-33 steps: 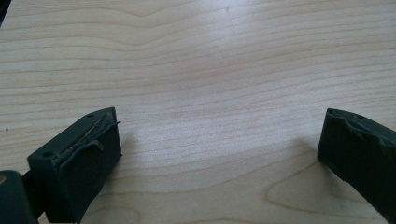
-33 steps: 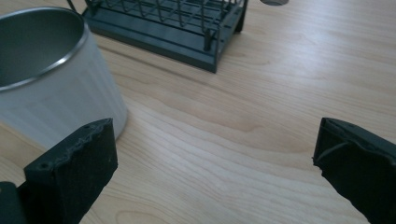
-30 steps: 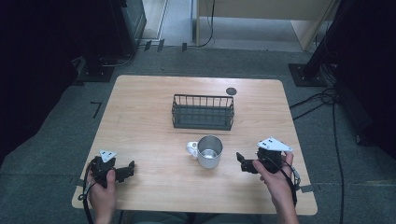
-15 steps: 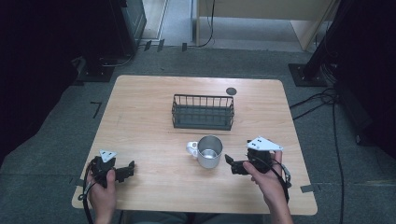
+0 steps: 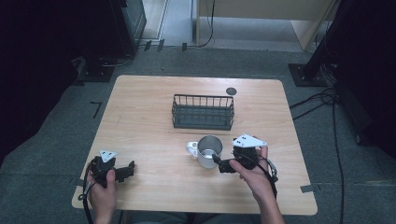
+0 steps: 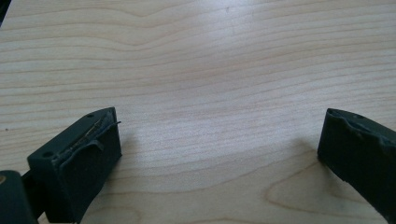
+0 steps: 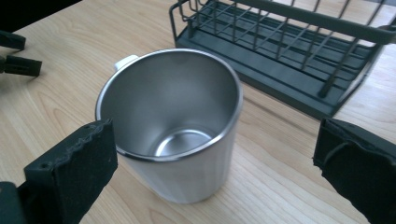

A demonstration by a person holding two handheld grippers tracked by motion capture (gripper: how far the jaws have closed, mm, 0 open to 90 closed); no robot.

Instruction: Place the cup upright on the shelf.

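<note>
Two grippers work the wooden table [image 5: 140,121], but only one has moved: over the past second the right gripper [image 5: 223,163] has slid in from well off to the side and now sits just beside the steel mug [image 5: 209,150], jaws spread wide with the mug's rim between them and the wire basket [image 5: 202,112] beyond. The left gripper [image 5: 127,170] rests where it was, jaws apart over bare wood. A grasp on the mug looks imminent; the closing has not yet begun.
</note>
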